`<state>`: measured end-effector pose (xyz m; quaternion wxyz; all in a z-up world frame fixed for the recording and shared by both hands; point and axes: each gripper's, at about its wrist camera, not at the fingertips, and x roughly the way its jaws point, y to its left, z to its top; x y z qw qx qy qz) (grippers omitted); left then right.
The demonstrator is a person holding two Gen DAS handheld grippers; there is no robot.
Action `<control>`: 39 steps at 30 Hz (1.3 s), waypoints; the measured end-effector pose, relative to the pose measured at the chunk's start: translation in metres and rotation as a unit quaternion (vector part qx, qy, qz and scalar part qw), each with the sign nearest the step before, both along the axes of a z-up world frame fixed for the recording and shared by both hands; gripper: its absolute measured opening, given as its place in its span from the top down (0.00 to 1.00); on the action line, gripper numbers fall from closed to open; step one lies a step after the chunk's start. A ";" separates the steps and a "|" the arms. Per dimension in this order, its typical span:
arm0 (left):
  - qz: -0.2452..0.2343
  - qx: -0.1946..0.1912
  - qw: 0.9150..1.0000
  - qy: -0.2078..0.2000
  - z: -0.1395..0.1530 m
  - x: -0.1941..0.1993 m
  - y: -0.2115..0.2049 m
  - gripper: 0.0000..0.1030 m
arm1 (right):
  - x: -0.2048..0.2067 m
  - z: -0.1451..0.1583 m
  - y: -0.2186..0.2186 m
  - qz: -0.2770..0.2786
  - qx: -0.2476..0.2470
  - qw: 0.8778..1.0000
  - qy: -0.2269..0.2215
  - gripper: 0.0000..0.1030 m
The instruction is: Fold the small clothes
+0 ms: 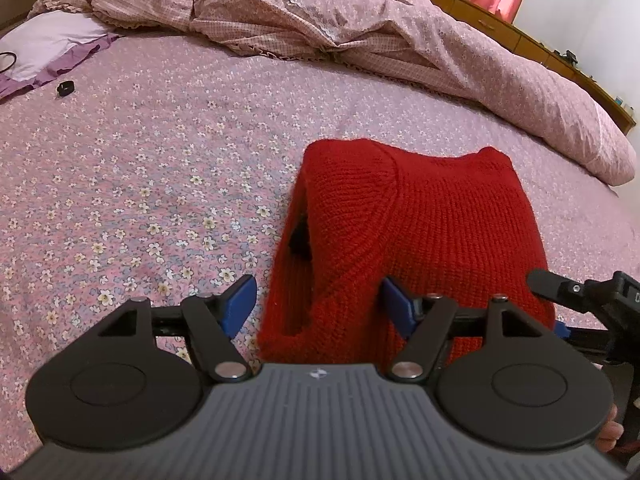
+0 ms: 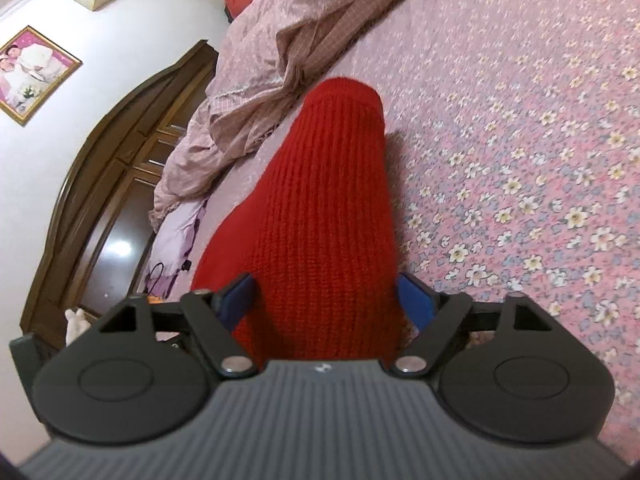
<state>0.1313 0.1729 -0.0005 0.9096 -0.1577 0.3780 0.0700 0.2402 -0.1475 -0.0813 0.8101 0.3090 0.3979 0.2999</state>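
Now both tools straddle a red knitted garment point(image 1: 432, 220) that lies folded into a compact block on the flower-printed bed point(image 1: 120, 184), near its front edge, with a rumpled quilt point(image 1: 320, 20) well beyond it. The left hand-held gripper point(image 1: 318, 304) has its blue pads spread, one off the garment's left edge and one over the knit; neither pad appears to press the cloth, so it reads as released. The right hand-held gripper point(image 2: 326, 300) likewise stands wide, the wool passing between its pads, which flank the cloth without visibly pinching it.

The step in hand appears to be letting go after a fold. To do it well, draw each tool straight back along its own line, so that no pad drags the top layer and opens the fold; a light pat to flatten the bundle would help.

The garment is thick, ribbed and springy. Its left side gapes slightly, showing a dark slit between layers, and the top bulges rather than lying flat.
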 end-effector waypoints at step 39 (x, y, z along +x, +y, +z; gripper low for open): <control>-0.003 -0.022 0.999 -0.024 0.006 -0.010 0.005 0.30 | 0.003 0.014 0.015 0.046 0.092 0.994 -0.034 0.38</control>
